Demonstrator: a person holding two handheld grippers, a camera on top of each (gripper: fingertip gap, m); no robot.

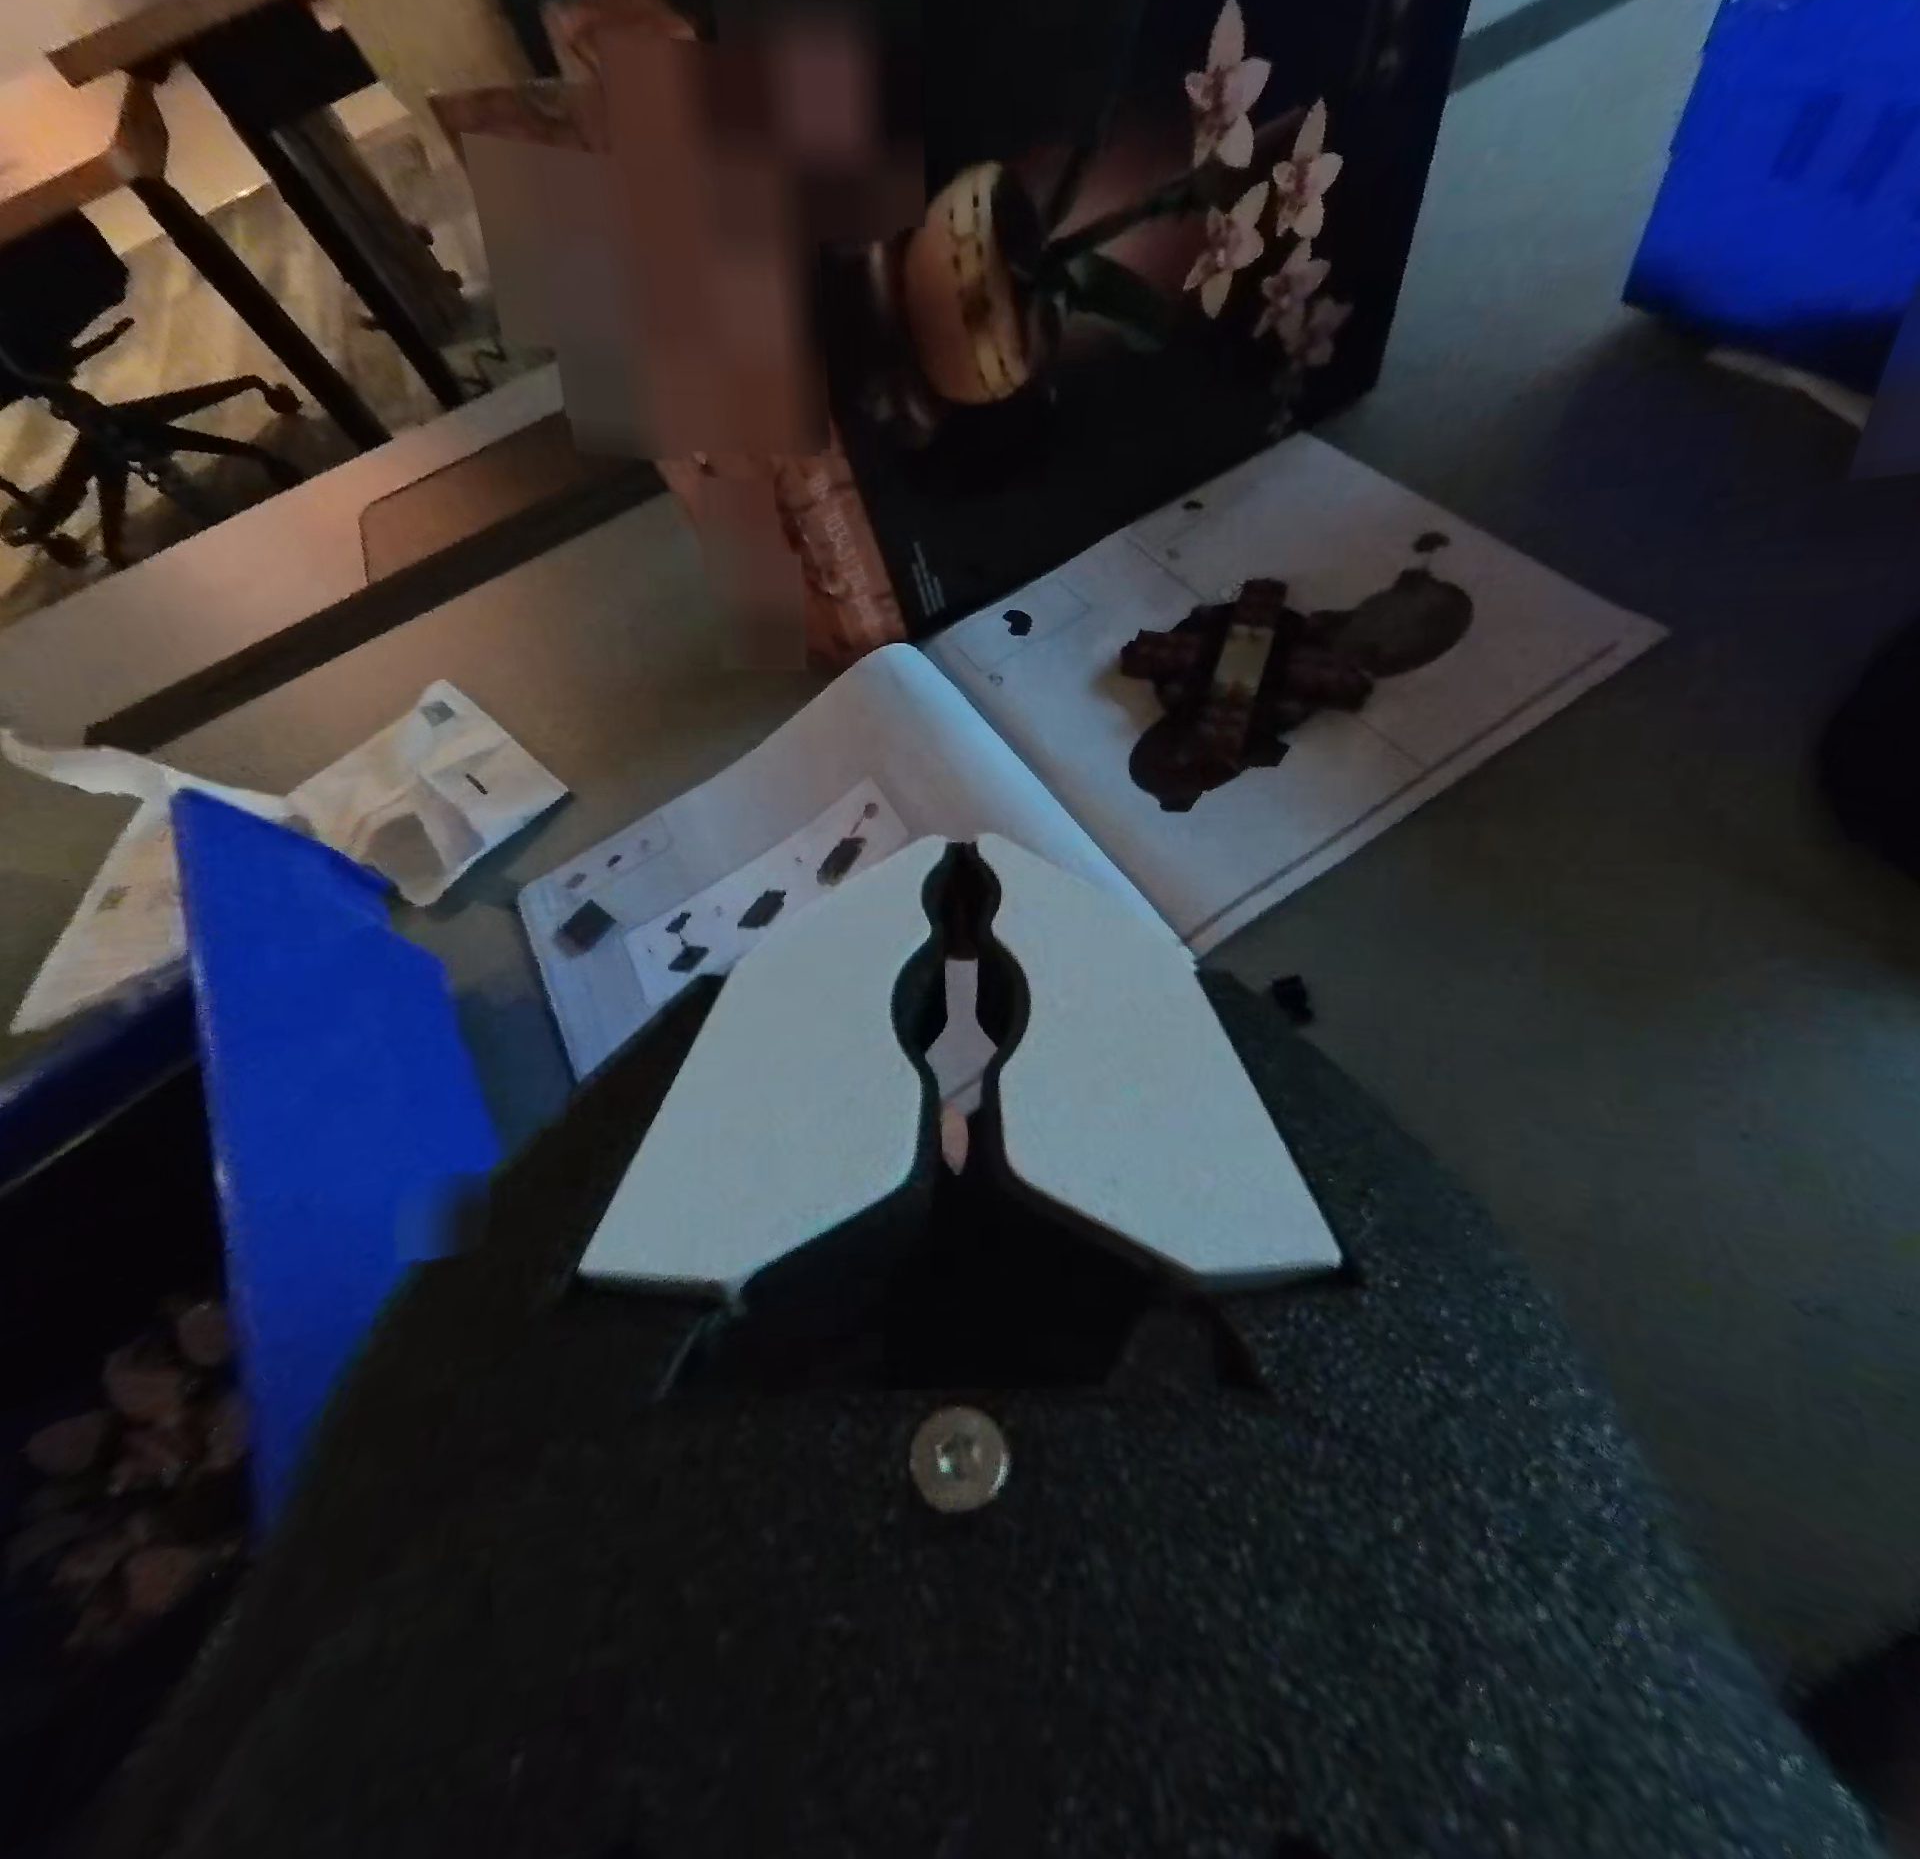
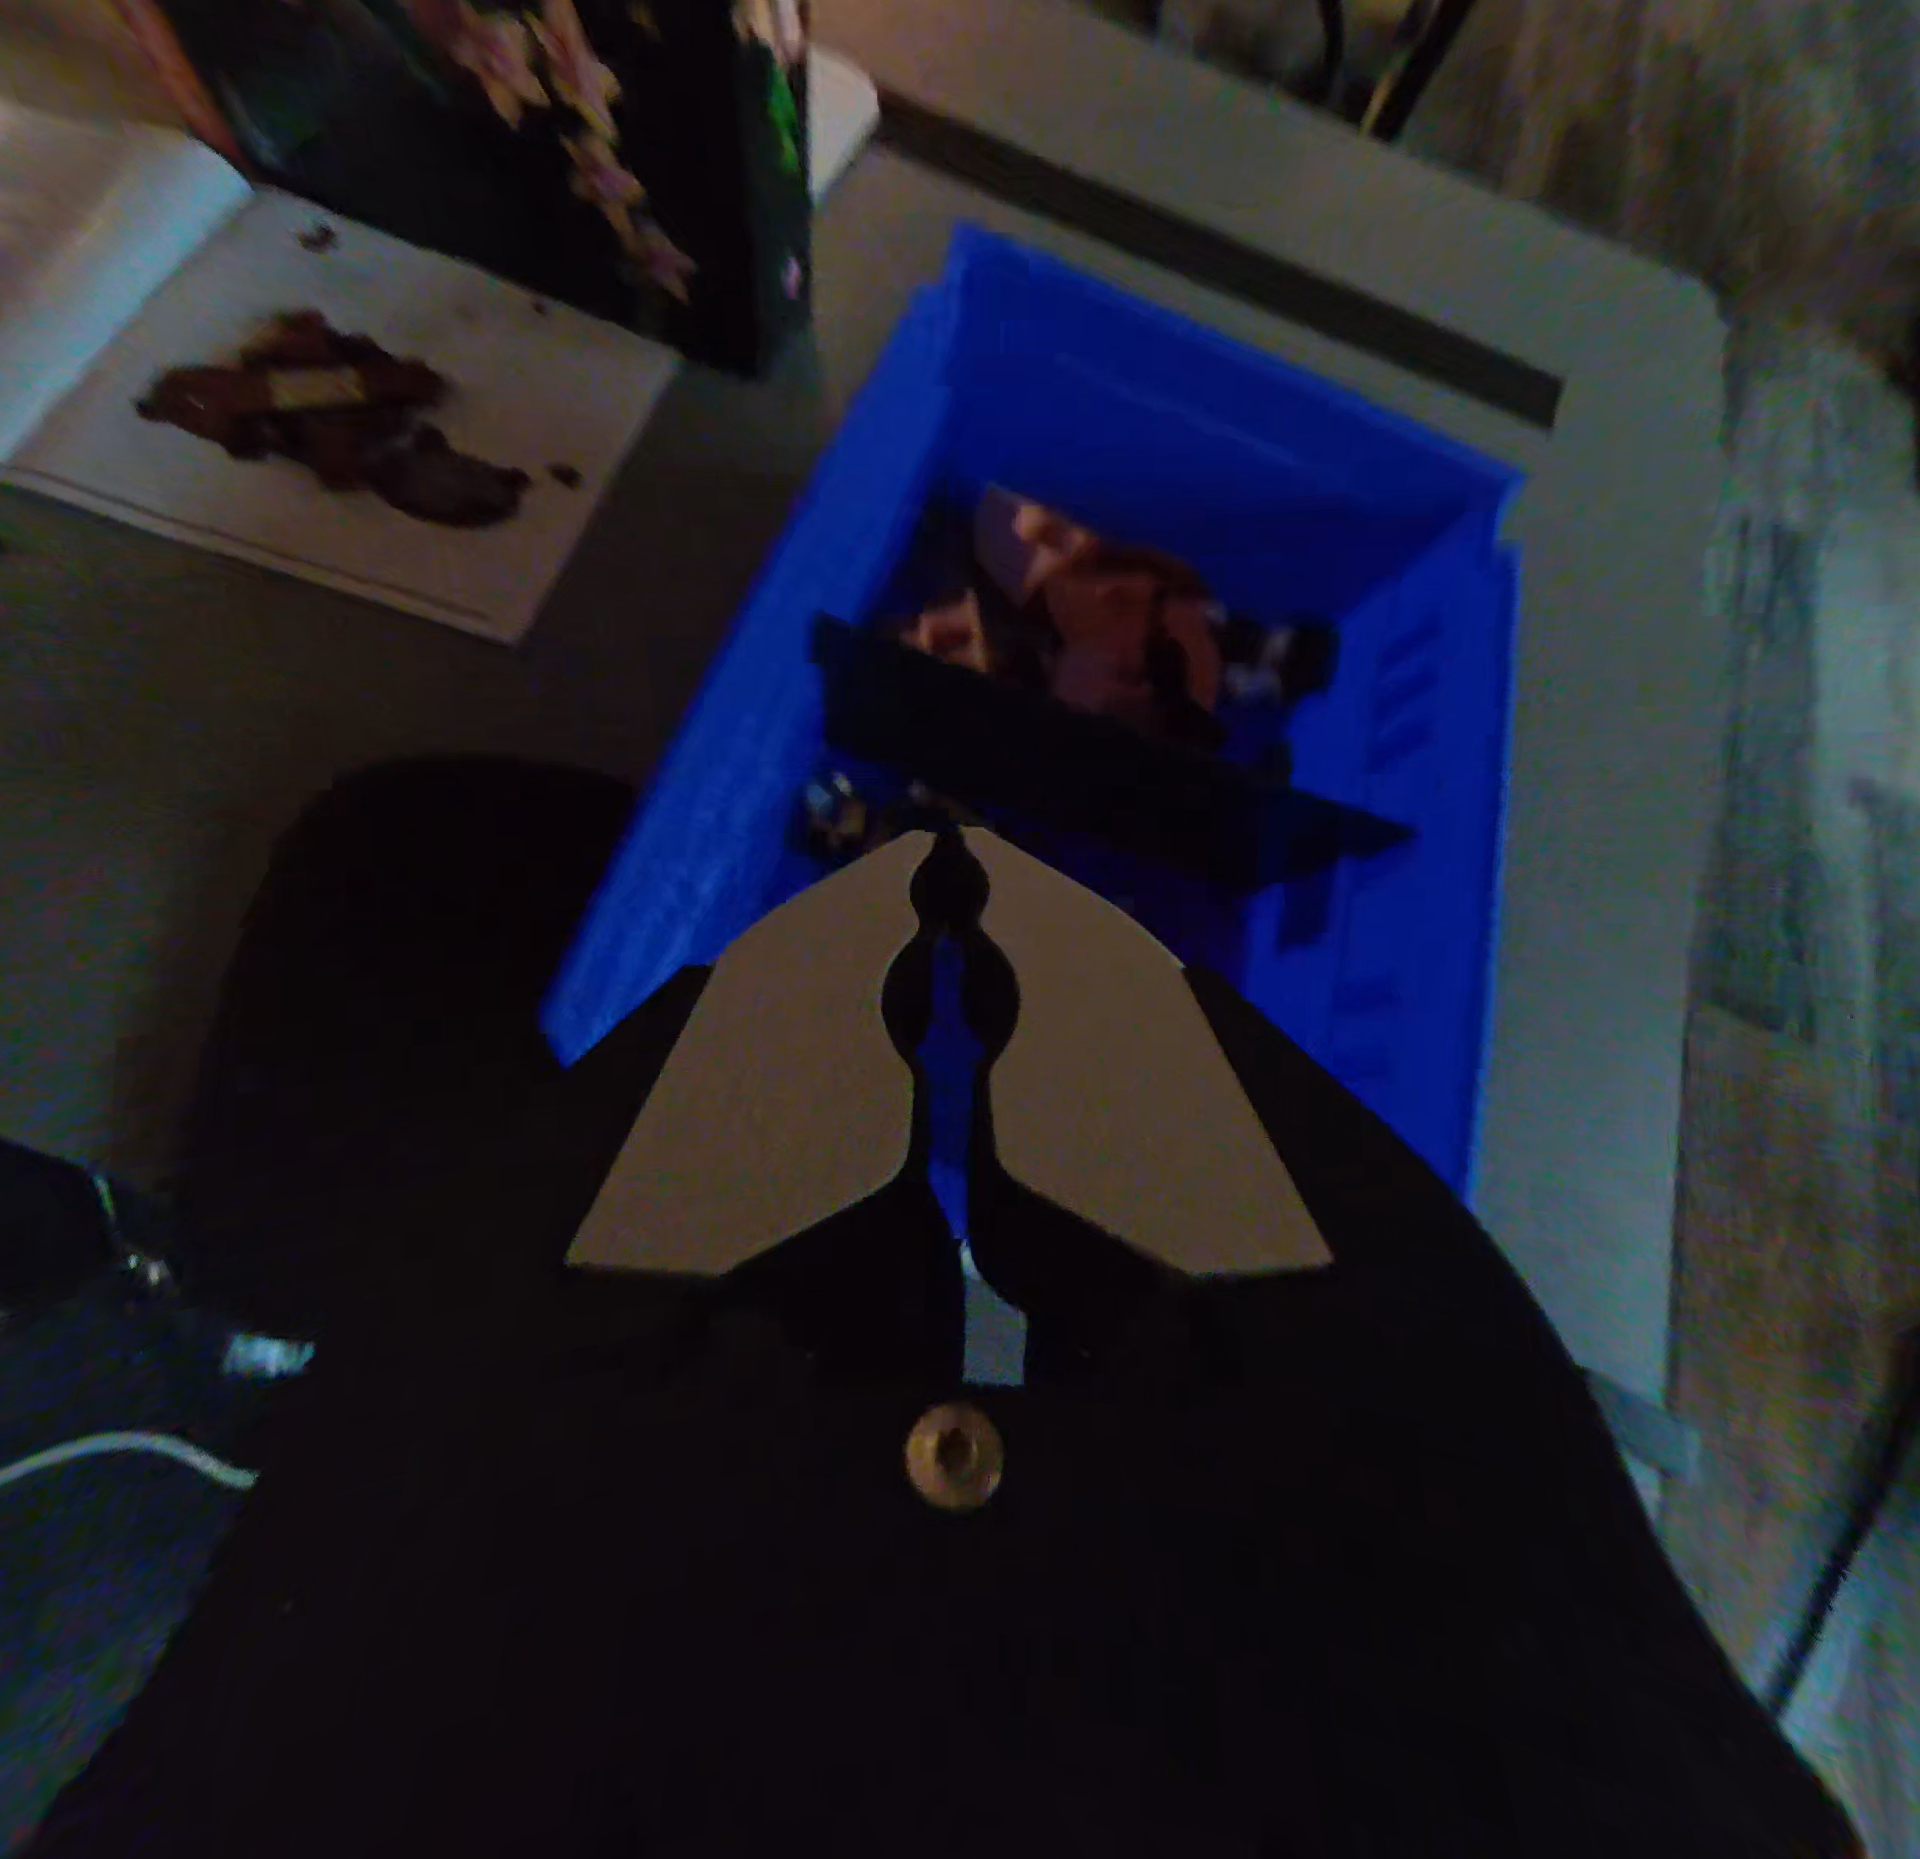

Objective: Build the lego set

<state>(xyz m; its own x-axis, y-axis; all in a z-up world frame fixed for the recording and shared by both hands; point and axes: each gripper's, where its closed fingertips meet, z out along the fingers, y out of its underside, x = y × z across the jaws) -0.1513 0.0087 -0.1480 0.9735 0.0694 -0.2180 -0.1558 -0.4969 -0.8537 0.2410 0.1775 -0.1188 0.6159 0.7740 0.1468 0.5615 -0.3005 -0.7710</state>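
My left gripper [image 1: 966,851] is shut, its white fingers [image 1: 821,1082] meeting above the left page of an open instruction booklet [image 1: 935,749]. A flat brown Lego assembly [image 1: 1236,666] with a tan strip lies on the booklet's right page. My right gripper [image 2: 951,835] is shut and hovers over the near end of a blue bin [image 2: 1403,874]. The bin holds pink and brown pieces [image 2: 1101,614] behind a black divider [image 2: 1039,739]. The assembly also shows in the right wrist view [image 2: 312,396], far left.
The dark set box with an orchid picture [image 1: 1143,251] stands behind the booklet. Another blue bin [image 1: 312,1030] with brown pieces [image 1: 125,1414] is at my left. Torn white paper bags [image 1: 436,791] lie beside it. A small black piece [image 1: 1290,990] lies on the grey table. The table edge [image 2: 1694,666] is right.
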